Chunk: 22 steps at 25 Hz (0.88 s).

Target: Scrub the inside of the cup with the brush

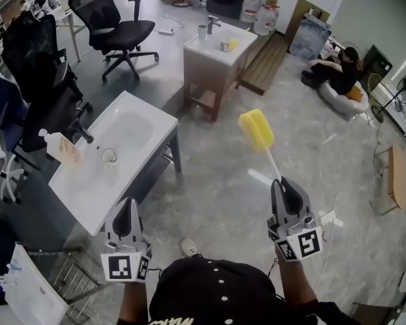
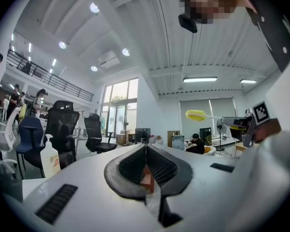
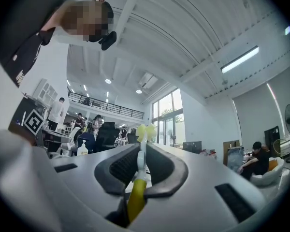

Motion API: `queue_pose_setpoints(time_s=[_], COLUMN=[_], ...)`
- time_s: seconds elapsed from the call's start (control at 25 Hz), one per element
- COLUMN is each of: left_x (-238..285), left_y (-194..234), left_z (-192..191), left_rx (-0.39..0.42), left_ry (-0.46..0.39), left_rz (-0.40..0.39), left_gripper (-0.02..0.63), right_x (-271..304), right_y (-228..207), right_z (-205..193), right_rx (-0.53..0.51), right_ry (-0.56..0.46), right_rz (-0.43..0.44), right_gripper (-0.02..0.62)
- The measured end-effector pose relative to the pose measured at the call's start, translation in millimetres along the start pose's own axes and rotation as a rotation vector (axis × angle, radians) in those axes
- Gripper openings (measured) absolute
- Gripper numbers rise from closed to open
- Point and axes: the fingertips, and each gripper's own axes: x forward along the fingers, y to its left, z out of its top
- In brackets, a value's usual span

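Note:
A clear glass cup (image 1: pixel 109 156) stands on the white sink counter (image 1: pixel 149 147) at the left, beside a soap bottle (image 1: pixel 62 147). My right gripper (image 1: pixel 285 185) is shut on the handle of the brush (image 1: pixel 271 160); its yellow sponge head (image 1: pixel 256 128) points up and away over the floor, far right of the cup. In the right gripper view the handle (image 3: pixel 137 197) runs between the jaws of the right gripper (image 3: pixel 141 151) to the sponge head (image 3: pixel 146 131). My left gripper (image 1: pixel 128 203) is shut and empty near the counter's front corner. The left gripper (image 2: pixel 146 148) shows nothing between its jaws.
A second sink unit (image 1: pixel 216 46) stands farther back. Black office chairs (image 1: pixel 118 26) crowd the left and rear. A person (image 1: pixel 335 70) sits on a cushion at the back right, near a fan (image 1: pixel 402 90). Grey floor lies between me and the units.

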Motion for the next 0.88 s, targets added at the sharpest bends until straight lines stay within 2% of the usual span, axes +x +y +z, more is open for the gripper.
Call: queue_pose_setpoints(time_s=[0.16, 0.32, 0.68, 0.88], left_x=[2, -16, -85, -103], left_y=[19, 47, 93, 112], left_z=[5, 4, -5, -9], left_rx=[0.004, 0.016, 0.01, 0.012], left_ry=[-0.009, -0.003, 0.027, 0.038], left_rz=[0.035, 0.109, 0.361, 0.479], left_gripper=[0.026, 0.026, 0.026, 0.026], right_x=[26, 57, 125, 168], right_y=[9, 34, 104, 132], right_z=[-2, -6, -15, -25], right_rx=[0.003, 0.012, 0.057, 0.08], right_ry=[-0.008, -0.017, -0.037, -0.052], right_rz=[0.044, 0.122, 0.371, 0.478], right_gripper=[0.051, 0.051, 0.051, 0.051])
